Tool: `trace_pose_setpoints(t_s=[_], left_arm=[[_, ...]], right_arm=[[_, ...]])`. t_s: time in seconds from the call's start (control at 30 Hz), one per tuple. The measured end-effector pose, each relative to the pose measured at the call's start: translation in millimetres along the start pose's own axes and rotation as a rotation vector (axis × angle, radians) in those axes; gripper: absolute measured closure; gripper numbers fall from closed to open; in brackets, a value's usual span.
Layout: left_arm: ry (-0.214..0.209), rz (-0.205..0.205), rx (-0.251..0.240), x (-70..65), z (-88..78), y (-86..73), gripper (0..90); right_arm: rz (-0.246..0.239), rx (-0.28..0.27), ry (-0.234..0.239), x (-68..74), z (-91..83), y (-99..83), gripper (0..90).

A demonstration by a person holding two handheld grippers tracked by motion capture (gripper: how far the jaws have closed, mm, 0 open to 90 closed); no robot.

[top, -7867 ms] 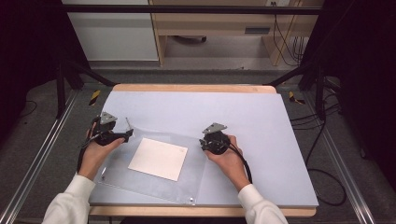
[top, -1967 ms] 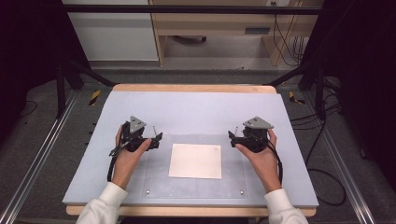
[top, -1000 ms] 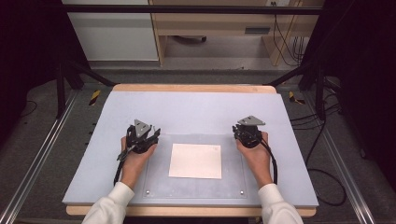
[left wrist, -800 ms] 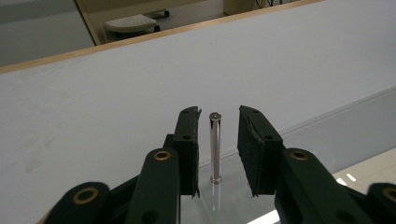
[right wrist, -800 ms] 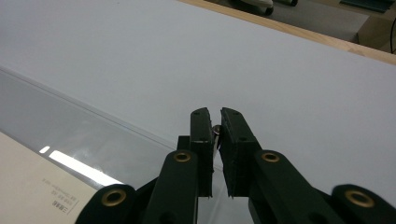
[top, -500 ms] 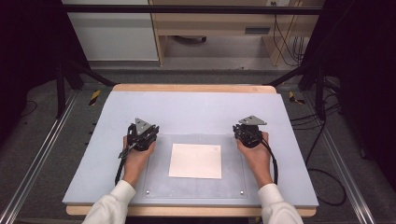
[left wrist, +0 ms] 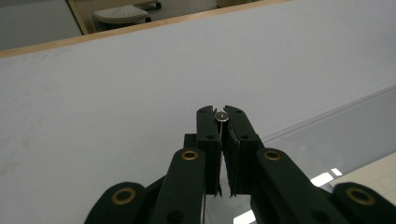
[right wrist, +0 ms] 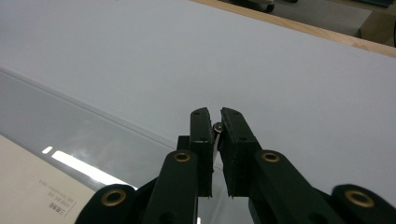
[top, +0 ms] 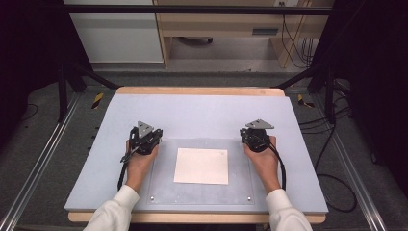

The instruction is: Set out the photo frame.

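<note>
Both claws closed. My left claw [left wrist: 221, 116] has just been closing and now pinches a small round stud [left wrist: 222, 116] at the far left corner of the clear sheet [top: 202, 192]; my right claw [right wrist: 217, 127] is clamped on the matching stud [right wrist: 217, 126] at the far right corner. Sheet lies flat on the grey mat [top: 202, 113], over one white paper [top: 201, 165].

Judgement: sheet thin, stiff, light, smooth and likely slippery; corner studs are the sensible holds, lifting both ends evenly so it doesn't flex.

Count: one sheet, one paper, four corner studs, two claws
</note>
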State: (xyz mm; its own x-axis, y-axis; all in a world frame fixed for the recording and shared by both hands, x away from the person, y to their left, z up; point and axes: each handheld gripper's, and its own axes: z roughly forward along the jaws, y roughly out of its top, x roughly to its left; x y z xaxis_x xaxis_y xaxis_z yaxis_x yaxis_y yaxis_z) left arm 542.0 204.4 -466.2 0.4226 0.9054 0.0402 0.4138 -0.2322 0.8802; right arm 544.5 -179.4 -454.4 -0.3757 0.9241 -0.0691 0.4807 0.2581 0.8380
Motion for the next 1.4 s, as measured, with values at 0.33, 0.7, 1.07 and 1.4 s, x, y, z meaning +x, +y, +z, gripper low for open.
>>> trace_pose_setpoints(t_s=[0.33, 0.7, 1.07, 1.4], left_arm=[[-0.004, -0.003, 0.042, 0.9, 0.9, 6.2, 85.0], [-0.023, -0.019, 0.113, 4.0, 2.3, 15.1, 85.3], [-0.056, -0.021, 0.211, 10.9, 8.5, 29.4, 85.4], [-0.094, -0.06, 0.252, 19.0, 16.2, 36.5, 85.4]], right_arm=[[0.015, 0.034, 0.024, -1.8, 0.7, 4.4, 85.9], [0.03, 0.098, 0.036, -3.9, 2.7, 12.7, 86.2], [0.049, 0.174, 0.068, -9.6, 6.8, 23.3, 86.2], [0.097, 0.224, 0.11, -18.8, 14.8, 31.7, 86.2]])
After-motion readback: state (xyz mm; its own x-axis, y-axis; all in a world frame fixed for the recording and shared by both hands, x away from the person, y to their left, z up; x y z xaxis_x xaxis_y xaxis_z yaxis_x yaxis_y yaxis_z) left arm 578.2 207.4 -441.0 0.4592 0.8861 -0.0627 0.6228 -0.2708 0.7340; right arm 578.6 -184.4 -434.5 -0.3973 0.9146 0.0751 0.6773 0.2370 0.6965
